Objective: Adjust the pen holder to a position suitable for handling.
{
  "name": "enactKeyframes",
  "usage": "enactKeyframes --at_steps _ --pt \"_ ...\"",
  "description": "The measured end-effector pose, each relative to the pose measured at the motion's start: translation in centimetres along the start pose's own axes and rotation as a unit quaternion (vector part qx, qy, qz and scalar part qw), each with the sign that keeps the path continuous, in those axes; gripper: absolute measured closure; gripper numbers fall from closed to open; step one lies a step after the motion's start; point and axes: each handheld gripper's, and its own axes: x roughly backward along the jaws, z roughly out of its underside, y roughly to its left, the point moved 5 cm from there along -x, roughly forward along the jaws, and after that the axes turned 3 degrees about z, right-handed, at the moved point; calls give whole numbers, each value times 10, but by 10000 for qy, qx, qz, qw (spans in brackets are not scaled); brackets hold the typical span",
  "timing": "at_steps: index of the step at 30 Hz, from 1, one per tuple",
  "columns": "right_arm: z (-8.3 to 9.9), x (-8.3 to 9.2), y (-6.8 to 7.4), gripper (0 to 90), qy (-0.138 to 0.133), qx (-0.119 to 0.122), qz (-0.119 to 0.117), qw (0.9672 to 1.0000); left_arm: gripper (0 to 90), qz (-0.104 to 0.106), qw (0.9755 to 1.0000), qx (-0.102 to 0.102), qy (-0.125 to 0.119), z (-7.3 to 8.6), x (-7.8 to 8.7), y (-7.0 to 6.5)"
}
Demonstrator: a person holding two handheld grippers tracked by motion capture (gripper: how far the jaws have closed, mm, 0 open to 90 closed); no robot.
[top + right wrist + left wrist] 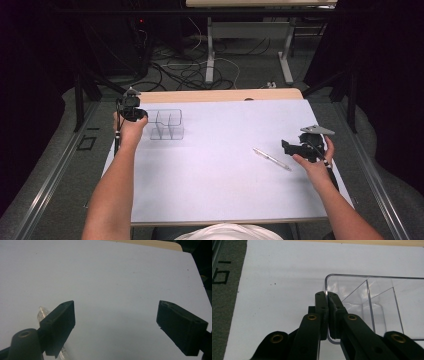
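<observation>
A clear plastic organiser box (pixel 167 124) with dividers stands on the white table sheet (pixel 220 165) at the left. My left gripper (pixel 134 113) is at its left end. In the left gripper view my left gripper (pixel 327 296) is shut on the box's thin left wall (pixel 326 287), one jaw inside and one outside. A clear pen (pixel 271 159) lies on the sheet right of centre. My right gripper (pixel 289 147) sits just right of the pen, open. In the right gripper view my right gripper (pixel 116 315) stands wide apart over bare sheet, and the pen (pixel 43 313) pokes out behind the left jaw.
The wooden table edge (pixel 220 95) runs along the far side of the sheet. Beyond it lie floor cables (pixel 185 70) and the legs of another table (pixel 210 50). A metal rail (pixel 55 170) runs along the left of the table.
</observation>
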Motion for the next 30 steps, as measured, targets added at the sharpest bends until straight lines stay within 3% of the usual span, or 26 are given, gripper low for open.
enactKeyframes --at_steps 17,30 --pt "-1 2 1 147 -36 38 -14 10000 881 105 9999 -3 68 8 1 -31" --pt "-2 2 2 147 -27 76 -14 10000 880 307 9991 -285 120 21 4 -65"
